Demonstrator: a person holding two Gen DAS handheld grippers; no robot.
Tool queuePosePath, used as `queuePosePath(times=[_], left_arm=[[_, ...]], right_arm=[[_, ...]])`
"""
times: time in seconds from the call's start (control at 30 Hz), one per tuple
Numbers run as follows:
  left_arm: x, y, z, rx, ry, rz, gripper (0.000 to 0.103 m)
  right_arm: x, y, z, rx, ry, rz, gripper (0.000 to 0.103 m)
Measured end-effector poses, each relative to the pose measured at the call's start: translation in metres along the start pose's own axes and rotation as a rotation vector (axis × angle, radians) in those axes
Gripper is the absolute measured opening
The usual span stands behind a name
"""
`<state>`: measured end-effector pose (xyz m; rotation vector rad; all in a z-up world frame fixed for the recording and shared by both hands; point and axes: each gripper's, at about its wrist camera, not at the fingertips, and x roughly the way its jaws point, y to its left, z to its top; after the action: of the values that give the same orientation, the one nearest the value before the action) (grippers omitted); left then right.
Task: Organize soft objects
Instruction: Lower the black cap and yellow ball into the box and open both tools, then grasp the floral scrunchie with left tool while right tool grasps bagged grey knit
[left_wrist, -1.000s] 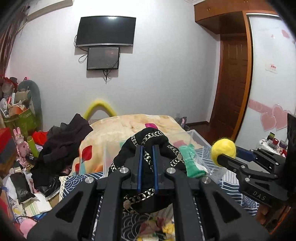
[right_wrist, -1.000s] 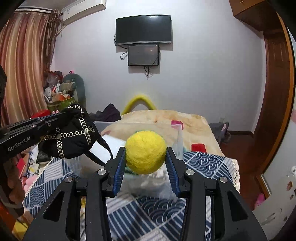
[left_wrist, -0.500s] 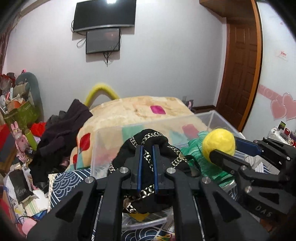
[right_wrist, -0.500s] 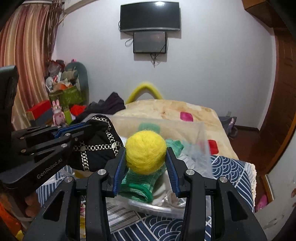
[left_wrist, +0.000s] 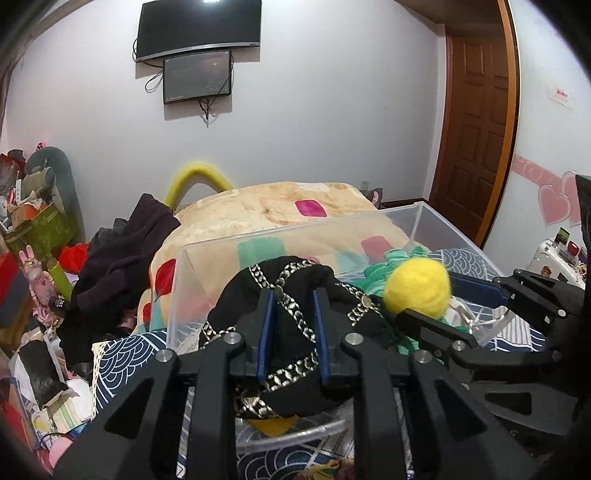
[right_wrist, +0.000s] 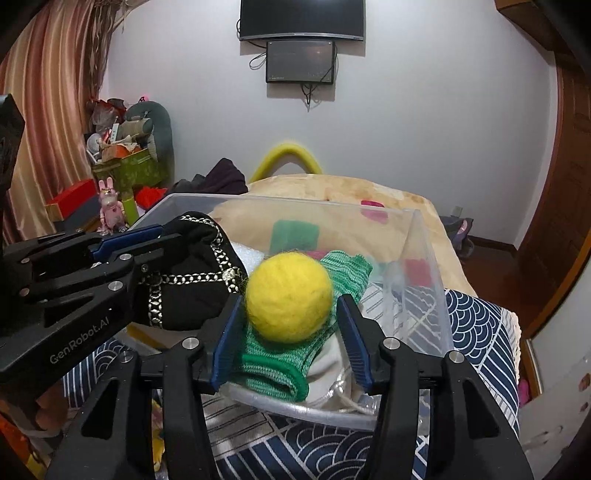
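My left gripper is shut on a black cloth with gold chain trim, held over the left part of a clear plastic bin; the cloth also shows in the right wrist view. A yellow felt ball lies on a green knitted piece inside the clear bin. My right gripper is open, its blue pads standing apart from the ball on both sides. The ball also shows in the left wrist view.
The bin stands on a blue wave-patterned cover. Behind it lies a bed with a beige blanket and dark clothes. Toys and boxes crowd the left. A wooden door is at the right.
Both grippers have moved forward and down over the bin. My right gripper has opened and let go of the yellow ball, which now rests on the green knit.
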<state>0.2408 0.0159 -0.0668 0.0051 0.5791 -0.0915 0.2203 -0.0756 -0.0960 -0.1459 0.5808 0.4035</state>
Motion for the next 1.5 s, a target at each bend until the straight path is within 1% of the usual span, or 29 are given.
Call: queuePosePath(times=[0.03,0.07,0.1,0.23,0.3,0.33,0.4,0.43,0.5,0.53,0.57,0.6,0.73,0.87,1.07,1.17,1.3,1.4,1.5], left_arm=[[-0.002,0.0,0.001,-0.003,0.001,-0.004,0.022],[-0.004,0.001,0.001,-0.006,0.001,-0.009,0.023],[-0.006,0.001,0.001,-0.008,0.0,-0.015,0.025],[-0.021,0.0,0.003,-0.011,-0.016,-0.027,0.034],[-0.03,-0.002,0.003,-0.009,-0.031,-0.031,0.045],[-0.037,-0.002,0.004,-0.007,-0.043,-0.034,0.047],[-0.049,-0.003,0.005,-0.004,-0.068,-0.034,0.062],[-0.056,-0.004,0.005,-0.003,-0.081,-0.035,0.066],[-0.067,-0.004,0.005,-0.004,-0.098,-0.034,0.083],[-0.075,-0.005,0.004,-0.009,-0.11,-0.031,0.087],[-0.081,-0.005,0.002,-0.014,-0.121,-0.028,0.093],[-0.088,-0.005,0.0,-0.019,-0.133,-0.018,0.098],[-0.109,-0.006,-0.013,-0.008,-0.168,0.012,0.1],[-0.119,-0.01,-0.032,0.037,-0.156,0.037,0.102],[-0.121,-0.008,-0.069,0.064,-0.087,0.055,0.102],[-0.118,-0.005,-0.087,0.056,-0.043,0.051,0.102],[-0.111,0.0,-0.108,0.036,0.018,0.038,0.102],[-0.104,-0.001,-0.12,0.031,0.058,0.029,0.102],[-0.098,-0.001,-0.129,0.025,0.092,0.016,0.102]], right_arm=[[-0.001,0.001,0.0,-0.002,-0.004,-0.004,0.054],[-0.004,0.001,0.0,-0.006,-0.013,-0.009,0.06],[-0.009,0.001,-0.001,-0.01,-0.027,-0.018,0.063],[-0.024,-0.002,0.001,-0.012,-0.061,-0.026,0.064],[-0.032,-0.004,0.001,-0.009,-0.08,-0.032,0.064],[-0.036,-0.005,0.001,-0.008,-0.089,-0.034,0.065],[-0.043,-0.006,0.001,-0.001,-0.108,-0.033,0.068],[-0.049,-0.007,0.001,0.005,-0.12,-0.031,0.069],[-0.058,-0.008,0.001,0.013,-0.138,-0.025,0.071],[-0.061,-0.008,0.0,0.014,-0.145,-0.022,0.072],[-0.064,-0.007,0.0,0.013,-0.151,-0.021,0.073],[-0.069,-0.006,-0.002,0.014,-0.16,-0.022,0.073],[-0.079,-0.001,-0.013,0.019,-0.159,-0.007,0.074],[-0.082,0.006,-0.028,0.017,-0.135,0.009,0.074],[-0.076,0.02,-0.06,0.009,-0.056,0.037,0.074],[-0.071,0.028,-0.082,0.002,-0.001,0.057,0.074],[-0.062,0.04,-0.104,0.003,0.064,0.093,0.074],[-0.052,0.047,-0.114,0.02,0.118,0.139,0.074],[-0.048,0.05,-0.117,0.026,0.13,0.157,0.074]])
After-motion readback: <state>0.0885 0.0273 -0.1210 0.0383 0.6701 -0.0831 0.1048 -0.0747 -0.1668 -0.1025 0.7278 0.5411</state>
